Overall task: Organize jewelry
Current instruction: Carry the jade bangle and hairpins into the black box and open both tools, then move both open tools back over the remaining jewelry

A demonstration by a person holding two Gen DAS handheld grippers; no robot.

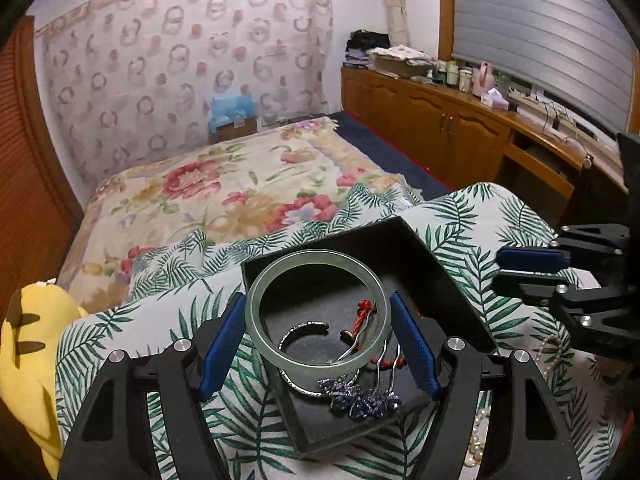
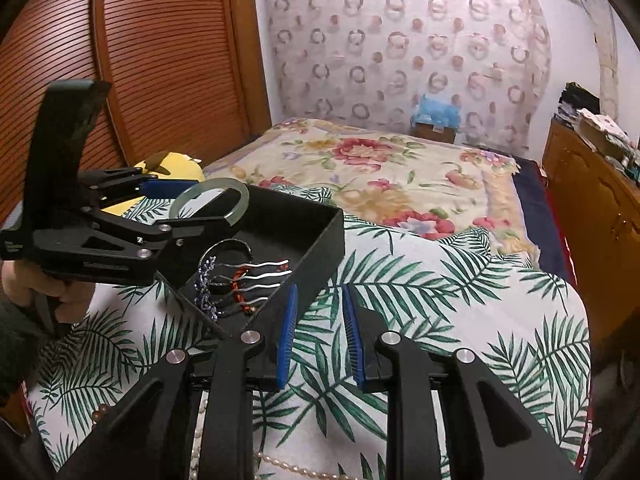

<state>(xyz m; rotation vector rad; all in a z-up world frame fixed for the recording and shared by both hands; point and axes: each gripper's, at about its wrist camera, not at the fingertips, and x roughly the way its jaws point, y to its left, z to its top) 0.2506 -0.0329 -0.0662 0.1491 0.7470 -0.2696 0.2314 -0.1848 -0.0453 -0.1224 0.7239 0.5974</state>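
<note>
My left gripper (image 1: 318, 340) is shut on a pale green jade bangle (image 1: 256, 312) and holds it above the black jewelry tray (image 1: 424, 264). In the tray lie a silver cuff bracelet (image 1: 304, 326), hairpins with red ornaments (image 1: 362, 314) and hairpins with purple beaded flowers (image 1: 360, 394). The right wrist view shows the bangle (image 2: 236, 200) held over the tray (image 2: 320, 240), with the hairpins (image 2: 256, 280) inside. My right gripper (image 2: 320, 332) is open and empty, above the leaf-print cloth beside the tray's right corner. It also shows in the left wrist view (image 1: 520, 268).
A pearl necklace (image 1: 478, 436) lies on the leaf-print cloth (image 2: 460, 300) at the front right. A yellow plush toy (image 1: 36, 344) sits at the left. A floral bedspread (image 1: 240, 184) lies behind. Wooden cabinets (image 1: 440, 120) stand along the right.
</note>
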